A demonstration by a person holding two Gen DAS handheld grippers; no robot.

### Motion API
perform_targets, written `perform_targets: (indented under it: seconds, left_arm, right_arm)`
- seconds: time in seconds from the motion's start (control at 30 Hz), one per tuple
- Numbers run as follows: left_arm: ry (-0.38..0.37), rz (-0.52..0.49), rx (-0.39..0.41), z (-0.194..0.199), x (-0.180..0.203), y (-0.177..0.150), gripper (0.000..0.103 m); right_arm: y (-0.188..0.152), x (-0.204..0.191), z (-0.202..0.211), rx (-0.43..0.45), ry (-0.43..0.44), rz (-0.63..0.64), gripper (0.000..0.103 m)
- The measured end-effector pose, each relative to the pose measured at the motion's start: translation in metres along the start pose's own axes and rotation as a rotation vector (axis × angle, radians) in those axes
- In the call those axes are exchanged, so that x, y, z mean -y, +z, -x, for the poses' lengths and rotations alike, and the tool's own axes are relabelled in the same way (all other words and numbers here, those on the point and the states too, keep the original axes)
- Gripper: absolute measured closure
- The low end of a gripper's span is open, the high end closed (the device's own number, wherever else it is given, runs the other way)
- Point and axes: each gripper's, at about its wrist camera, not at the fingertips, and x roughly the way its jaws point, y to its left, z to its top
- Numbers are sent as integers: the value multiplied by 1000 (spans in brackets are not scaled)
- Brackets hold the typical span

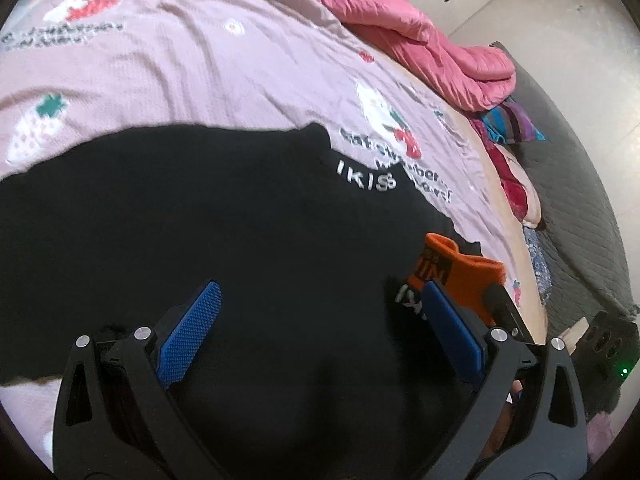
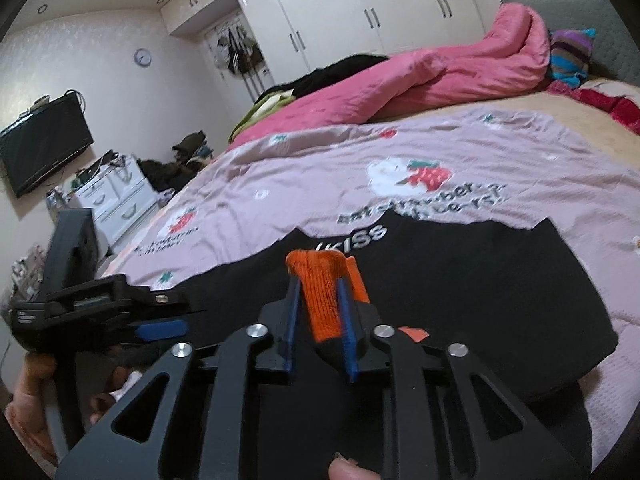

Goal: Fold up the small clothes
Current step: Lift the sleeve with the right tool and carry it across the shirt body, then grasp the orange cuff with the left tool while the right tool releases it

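Observation:
A black garment (image 1: pixel 240 208) with white lettering lies spread on the pink strawberry bedsheet (image 1: pixel 200 60); it also shows in the right wrist view (image 2: pixel 460 280). My left gripper (image 1: pixel 320 300) is open and empty just above the black garment, blue pads wide apart. My right gripper (image 2: pixel 320 284) is shut on a bunched orange knit piece (image 2: pixel 324 292) and holds it over the black garment. That orange piece (image 1: pixel 460 272) shows at the right of the left wrist view, beside my left gripper's right finger. My left gripper also appears in the right wrist view (image 2: pixel 160 328).
A rolled pink quilt (image 2: pixel 420 80) lies across the far side of the bed with a striped cloth (image 2: pixel 568 56) beside it. White wardrobes (image 2: pixel 360 8), a wall television (image 2: pixel 44 144) and a white drawer unit (image 2: pixel 116 196) stand beyond the bed.

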Motion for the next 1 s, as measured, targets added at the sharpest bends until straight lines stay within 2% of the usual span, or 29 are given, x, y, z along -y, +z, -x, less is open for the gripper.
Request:
perform_targets:
  seconds: [0.07,0.13,0.33,0.47,0.53,0.63,0.67,0.7,0.73,0.8,0.9,1.0]
  left_arm:
    - [-17,-3,-17,-6,1,-3,9]
    - [-47,0,-29,-13,3,-7,9]
    - [-120,-20,-69,-33,16,-21,12]
    - [-156,-24,-127,-52,28,-35,39]
    - [-138,-49,-141,-61,34,-43,43]
    - [-67,-134,-114,-65,48,-52,50]
    - [-46,-161,-101,-64,53,-54,60]
    - [-51,-177,-94,-64,55,-55,86]
    - [-82,-187,-98,-64,59,-55,94]
    - [-103,-187,-84,-60,62,-54,95]
    - [-155,-212,-15,-37,70,-44,95]
    - [-173,-245,70,-6,77,-32,96]
  right_arm:
    - [0,3,1,-18,50,-24,64]
    - [3,7,5,-32,73,-43,62]
    - [14,44,21,-2,4,-143,62]
    - [19,68,30,13,-41,-196,58]
    - [22,77,34,23,-52,-219,58]
    - [24,92,41,38,-61,-264,57]
    - [25,97,44,43,-64,-277,57]
    - [25,101,45,47,-68,-289,57]
    - [25,105,47,52,-73,-300,57]
    - [27,115,52,62,-82,-321,57]
    - [29,129,61,79,-99,-354,57]
    - [31,142,67,94,-114,-385,57]
